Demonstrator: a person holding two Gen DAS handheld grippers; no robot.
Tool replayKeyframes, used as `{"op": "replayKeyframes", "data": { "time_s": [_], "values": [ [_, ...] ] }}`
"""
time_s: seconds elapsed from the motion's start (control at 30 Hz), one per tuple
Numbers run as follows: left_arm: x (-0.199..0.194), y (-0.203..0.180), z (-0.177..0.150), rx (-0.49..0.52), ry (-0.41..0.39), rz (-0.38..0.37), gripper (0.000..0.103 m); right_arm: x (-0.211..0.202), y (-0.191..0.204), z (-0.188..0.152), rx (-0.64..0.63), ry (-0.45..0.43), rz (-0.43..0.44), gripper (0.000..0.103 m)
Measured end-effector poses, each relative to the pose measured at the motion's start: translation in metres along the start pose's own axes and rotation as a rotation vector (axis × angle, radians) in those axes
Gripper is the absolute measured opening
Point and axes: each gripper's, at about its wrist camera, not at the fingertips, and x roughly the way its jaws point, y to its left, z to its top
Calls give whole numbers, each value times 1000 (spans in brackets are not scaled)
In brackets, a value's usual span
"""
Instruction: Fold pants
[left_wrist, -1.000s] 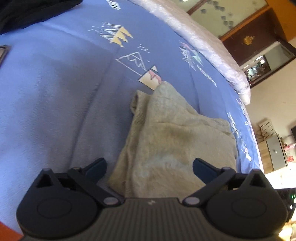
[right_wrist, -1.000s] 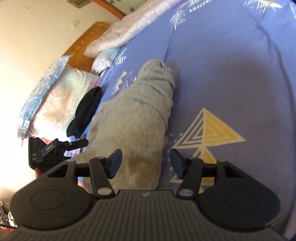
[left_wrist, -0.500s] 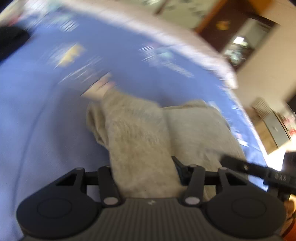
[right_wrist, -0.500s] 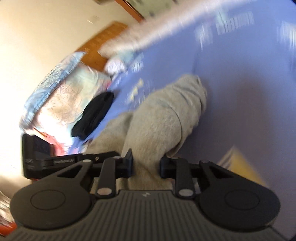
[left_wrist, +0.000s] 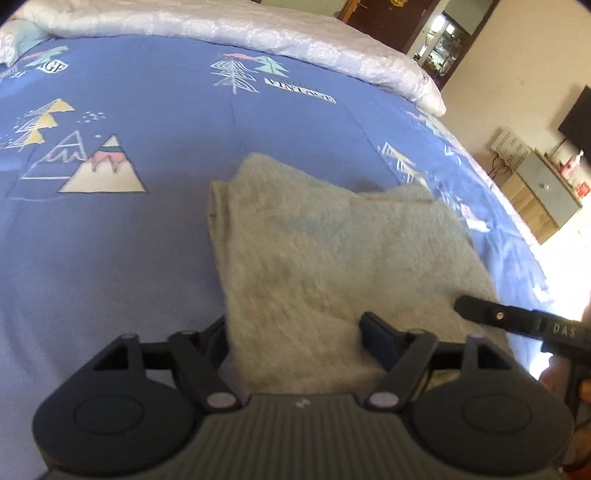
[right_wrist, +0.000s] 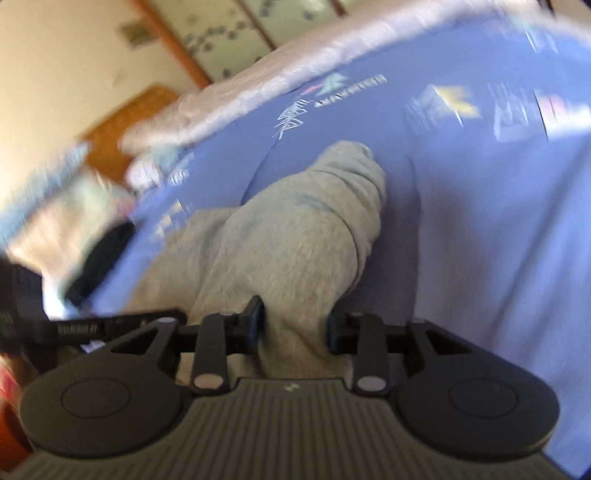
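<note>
I judge that the folding is nearly finished: the grey sweatpants (left_wrist: 332, 254) already lie as a compact, thick bundle of several layers on the blue bedspread (left_wrist: 122, 258), and only small tidying of the edges seems left. The bundle sits near the middle of the bedspread, just beside the printed mountain picture (left_wrist: 101, 171), well apart from the white quilt (left_wrist: 258, 27) at the far side. The cloth looks soft and fleecy, with a faint darker patch on top and one rounded, bulging fold on the far end. My left gripper (left_wrist: 295, 334) has just been opening; its jaws stand wide over the near edge of the sweatpants and do not press it. My right gripper (right_wrist: 293, 326) has also just been opening; its jaws are half apart with a ridge of the cloth between them, and I see no firm pinch.
</note>
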Motion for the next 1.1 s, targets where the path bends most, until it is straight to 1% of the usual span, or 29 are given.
{"op": "replayKeyframes", "data": {
  "time_s": [0.03, 0.07, 0.1, 0.13, 0.2, 0.27, 0.33, 0.37, 0.4, 0.43, 0.47, 0.5, 0.53, 0.57, 0.6, 0.63, 0.67, 0.7, 0.77, 0.83, 0.9, 0.97, 1.0, 1.07, 1.1],
  "values": [
    [-7, 7, 4, -8, -13, 5, 85, -2, -7, 4, 39, -1, 23, 49],
    [-13, 15, 9, -23, -26, 7, 94, -6, -15, 8, 68, -9, 40, 51],
    [-18, 24, 14, -48, -31, 0, 99, -8, -20, 11, 94, -20, 57, 57],
    [-17, 31, 20, -71, -25, -18, 100, -10, -25, 13, 124, -31, 77, 65],
    [-14, 42, 28, -117, -4, -64, 99, -15, -38, 14, 190, -47, 107, 71],
    [-3, 46, 33, -134, 12, -79, 100, -14, -42, 14, 239, -41, 116, 71],
    [16, 41, 33, -145, 60, -107, 98, -12, -44, 12, 267, -16, 130, 71],
    [24, 35, 31, -136, 92, -134, 94, -7, -43, 12, 273, 4, 137, 71],
    [31, 29, 27, -119, 120, -153, 85, -1, -39, 11, 270, 26, 143, 70],
    [40, 17, 20, -79, 145, -144, 82, 6, -35, 13, 262, 56, 151, 66],
    [40, 5, 16, -14, 114, -106, 68, 14, -32, 12, 251, 105, 169, 57],
    [38, -7, 13, 44, 98, -68, 56, 24, -24, 9, 235, 146, 171, 43],
    [34, -12, 15, 48, 95, -58, 49, 26, -14, 11, 194, 145, 140, 41],
    [29, -13, 21, 25, 92, -81, 39, 25, -4, 16, 143, 140, 124, 39],
    [21, -12, 31, 8, 78, -112, 35, 23, 3, 25, 110, 131, 133, 36],
    [12, -13, 44, 8, 46, -129, 34, 18, 11, 36, 82, 109, 164, 34],
    [5, -15, 57, 22, 10, -127, 34, 14, 20, 50, 42, 79, 187, 34],
    [-2, -17, 73, 43, -35, -119, 34, 12, 31, 67, -17, 44, 191, 34],
    [-11, -23, 109, 119, -133, -86, 34, 14, 55, 104, -142, -30, 189, 34],
    [-10, -29, 144, 186, -222, -21, 35, 24, 74, 142, -243, -106, 187, 34],
    [4, -31, 182, 229, -297, 45, 37, 43, 85, 179, -323, -177, 180, 34],
    [29, -27, 215, 240, -334, 122, 38, 76, 90, 213, -353, -219, 167, 34],
    [46, -22, 233, 238, -344, 166, 38, 97, 87, 227, -347, -226, 157, 34],
    [86, -10, 261, 228, -340, 240, 38, 144, 80, 251, -328, -225, 126, 34],
    [110, -2, 274, 220, -322, 271, 38, 169, 75, 260, -320, -220, 102, 34]
  ]
}}
